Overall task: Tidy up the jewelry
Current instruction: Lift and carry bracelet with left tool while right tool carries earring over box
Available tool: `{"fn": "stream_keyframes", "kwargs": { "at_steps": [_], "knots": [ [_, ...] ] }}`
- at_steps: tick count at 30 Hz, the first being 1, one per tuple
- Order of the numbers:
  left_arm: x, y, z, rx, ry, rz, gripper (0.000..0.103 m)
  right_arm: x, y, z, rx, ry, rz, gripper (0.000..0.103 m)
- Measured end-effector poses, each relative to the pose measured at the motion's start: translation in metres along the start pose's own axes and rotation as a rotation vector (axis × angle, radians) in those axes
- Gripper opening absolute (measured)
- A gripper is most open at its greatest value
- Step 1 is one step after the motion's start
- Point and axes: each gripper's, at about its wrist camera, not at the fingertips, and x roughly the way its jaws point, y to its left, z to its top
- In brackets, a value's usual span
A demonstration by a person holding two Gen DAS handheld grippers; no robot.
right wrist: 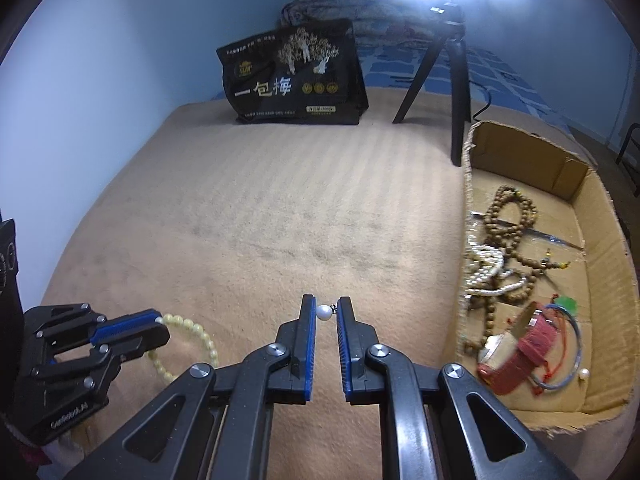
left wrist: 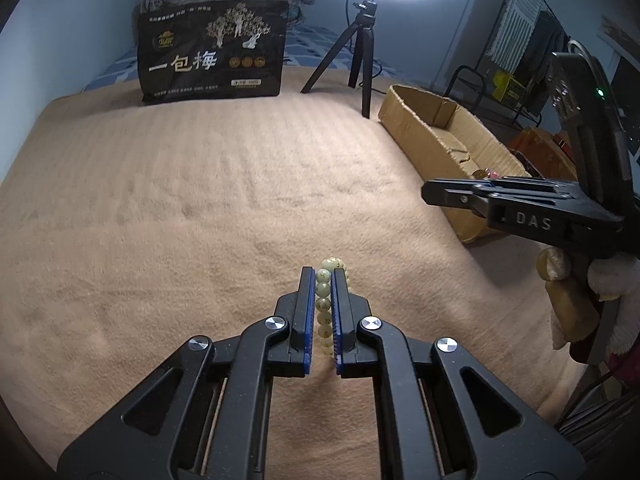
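Observation:
My left gripper (left wrist: 323,274) is shut on a pale cream bead bracelet (left wrist: 325,304), low over the tan blanket (left wrist: 200,200). In the right wrist view the left gripper (right wrist: 158,320) shows at the lower left with the bracelet (right wrist: 200,340) looping out of it. My right gripper (right wrist: 327,304) is shut on a small white pearl earring (right wrist: 324,312) at its fingertips, over the blanket left of the cardboard box (right wrist: 600,248). The right gripper also shows in the left wrist view (left wrist: 430,192), side-on.
The cardboard box (left wrist: 420,128) holds brown bead necklaces (right wrist: 512,216), a silver chain (right wrist: 488,276), a red bracelet (right wrist: 532,340) and a blue cord with a pearl (right wrist: 576,360). A black snack bag (right wrist: 292,76) and a ring-light tripod (right wrist: 456,80) stand at the back.

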Motion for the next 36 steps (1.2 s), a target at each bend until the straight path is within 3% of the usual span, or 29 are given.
{"fn": "stream_keyframes", "kwargs": {
  "at_steps": [20, 36],
  "knots": [
    [-0.003, -0.053, 0.061, 0.052, -0.094, -0.071, 0.005, -0.061, -0.077, 0.009, 0.077, -0.101, -0.092, 0.008],
    [0.018, -0.108, 0.116, 0.093, -0.136, -0.155, 0.005, -0.068, -0.136, 0.030, 0.128, -0.126, -0.170, 0.008]
  ]
}}
